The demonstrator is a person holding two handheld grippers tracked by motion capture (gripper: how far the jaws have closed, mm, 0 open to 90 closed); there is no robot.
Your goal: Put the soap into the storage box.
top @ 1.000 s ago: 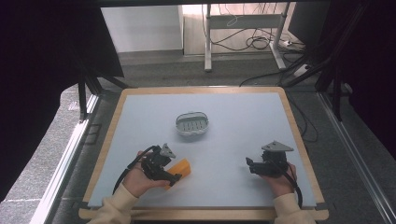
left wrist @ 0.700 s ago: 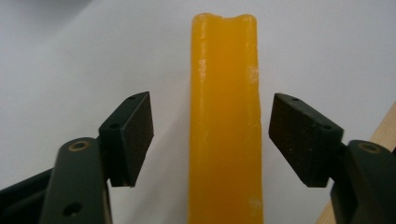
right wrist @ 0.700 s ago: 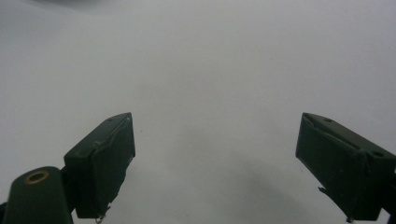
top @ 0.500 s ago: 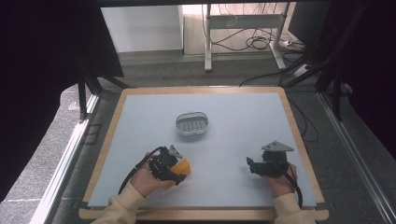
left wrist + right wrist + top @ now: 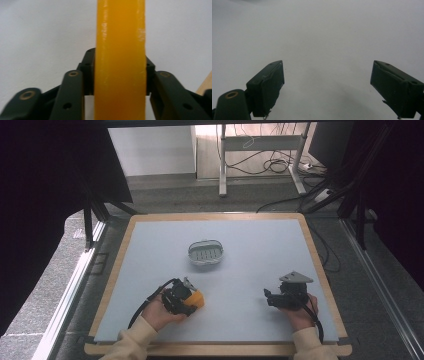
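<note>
Grip is being made w/ the left gripper (image 5: 189, 301): its jaws have just been closing on the orange block (image 5: 196, 298), and in the left gripper view the pads (image 5: 88, 72) are pressing both flat sides of that block (image 5: 120, 60), which is standing up between them. Squeezing across the narrow width is prob. the point — the long faces are giving the pads a broad, flat seat, so the block isn't likely to twist. Block is sitting low on the pale blue mat (image 5: 250, 265), near the front-left part of the table, close to the person's left hand (image 5: 159, 314).

Right gripper (image 5: 272, 299) is resting at the front-right, well apart from the block, w/ its jaws standing wide and nothing between them; the right gripper view is showing bare mat (image 5: 324, 37) past them. Looks like it's waiting its turn.

Small grey slotted dish (image 5: 205, 252) is lying beyond the block toward mid-table, apart from both grippers — prob. the drop-off spot, tho that's a guess.
</note>
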